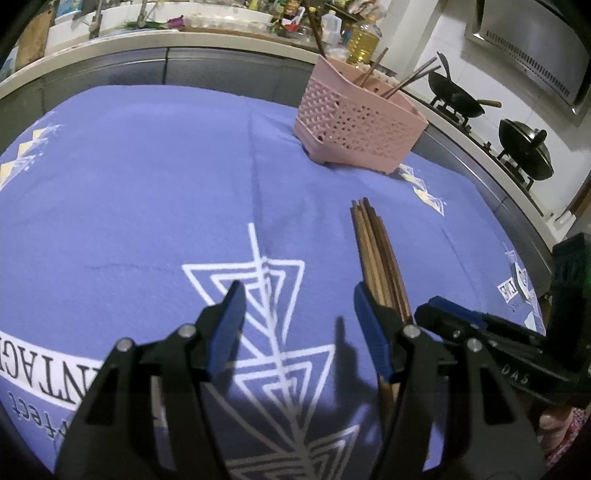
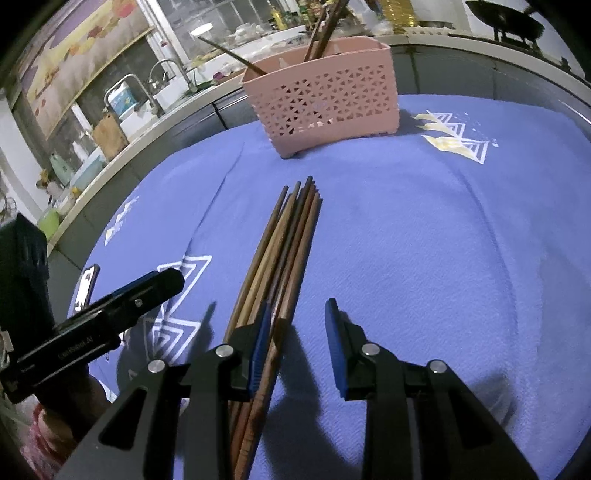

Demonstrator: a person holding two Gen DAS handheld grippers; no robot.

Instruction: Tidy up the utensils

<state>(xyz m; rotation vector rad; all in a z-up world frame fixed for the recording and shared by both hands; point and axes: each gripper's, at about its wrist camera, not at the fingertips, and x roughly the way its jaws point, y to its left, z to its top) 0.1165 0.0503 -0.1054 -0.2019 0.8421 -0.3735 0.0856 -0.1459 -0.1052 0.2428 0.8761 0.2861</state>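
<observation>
A bundle of several brown wooden chopsticks (image 1: 376, 251) (image 2: 284, 251) lies on the blue cloth (image 1: 147, 184). A pink perforated utensil basket (image 1: 354, 122) (image 2: 325, 99) stands beyond it, with a few chopsticks (image 2: 325, 33) upright inside. My left gripper (image 1: 299, 325) hovers open over the cloth, the bundle just outside its right finger. My right gripper (image 2: 299, 343) is open too, low over the bundle's near end. The sticks run under its left finger (image 2: 258, 347) and its right pad touches nothing. Each gripper shows at the edge of the other's view.
A phone (image 2: 86, 288) lies near the cloth's left edge. Behind the table runs a counter with a sink (image 2: 155, 96), an oil bottle (image 1: 364, 40) and two woks (image 1: 458, 96) on a stove. Bare blue cloth (image 2: 443, 240) lies right of the bundle.
</observation>
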